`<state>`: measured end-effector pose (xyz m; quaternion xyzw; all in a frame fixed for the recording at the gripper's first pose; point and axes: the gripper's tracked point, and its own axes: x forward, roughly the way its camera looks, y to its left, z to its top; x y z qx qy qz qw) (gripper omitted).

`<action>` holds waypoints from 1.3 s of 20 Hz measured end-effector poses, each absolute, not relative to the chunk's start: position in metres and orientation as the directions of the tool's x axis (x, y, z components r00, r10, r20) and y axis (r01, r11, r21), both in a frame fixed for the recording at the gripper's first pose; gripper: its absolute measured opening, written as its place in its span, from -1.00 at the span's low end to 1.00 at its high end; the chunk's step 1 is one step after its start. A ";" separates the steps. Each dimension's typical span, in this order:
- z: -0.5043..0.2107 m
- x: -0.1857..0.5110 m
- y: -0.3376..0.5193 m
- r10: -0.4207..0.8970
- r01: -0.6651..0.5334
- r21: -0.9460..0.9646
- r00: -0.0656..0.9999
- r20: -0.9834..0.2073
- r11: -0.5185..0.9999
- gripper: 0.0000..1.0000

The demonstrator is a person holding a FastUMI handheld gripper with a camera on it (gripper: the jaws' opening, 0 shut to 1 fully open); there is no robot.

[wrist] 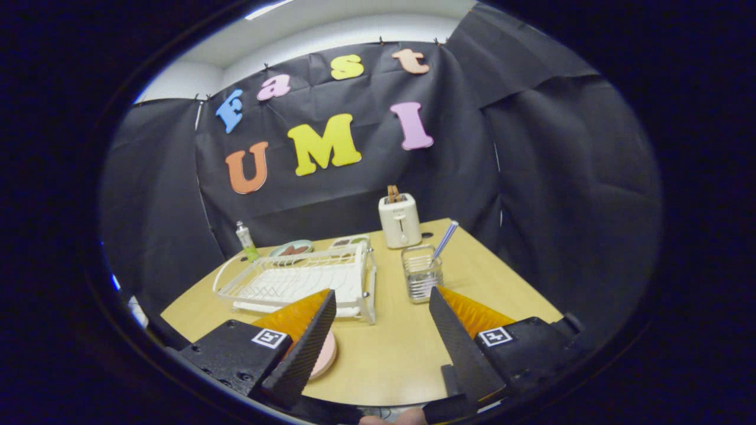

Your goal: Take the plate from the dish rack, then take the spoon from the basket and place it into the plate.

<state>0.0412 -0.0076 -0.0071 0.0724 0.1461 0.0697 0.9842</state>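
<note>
wood table (390, 348): plate (326, 354) by left finger, spoon (444, 240) in basket (420, 274), claw (383, 302) open.

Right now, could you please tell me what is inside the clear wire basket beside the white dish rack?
A spoon with a striped handle leans out of the basket; its bowl end is too small to make out. The open gripper holds nothing.

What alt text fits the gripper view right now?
The gripper is open and empty above the table, the pink plate by one finger. Beyond: an empty dish rack and a basket holding the spoon.
</note>
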 end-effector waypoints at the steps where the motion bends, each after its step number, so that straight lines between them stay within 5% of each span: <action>1: -0.003 0.041 -0.014 0.147 -0.112 0.147 0.957 -0.250 0.983 1.00; 10: -0.011 0.131 -0.062 0.135 -0.125 0.066 0.978 -0.159 0.990 1.00; 17: -0.039 0.222 -0.084 0.164 -0.145 0.102 0.964 -0.209 0.984 0.99; 26: -0.059 0.278 -0.074 0.227 -0.174 0.206 0.936 -0.269 0.963 0.24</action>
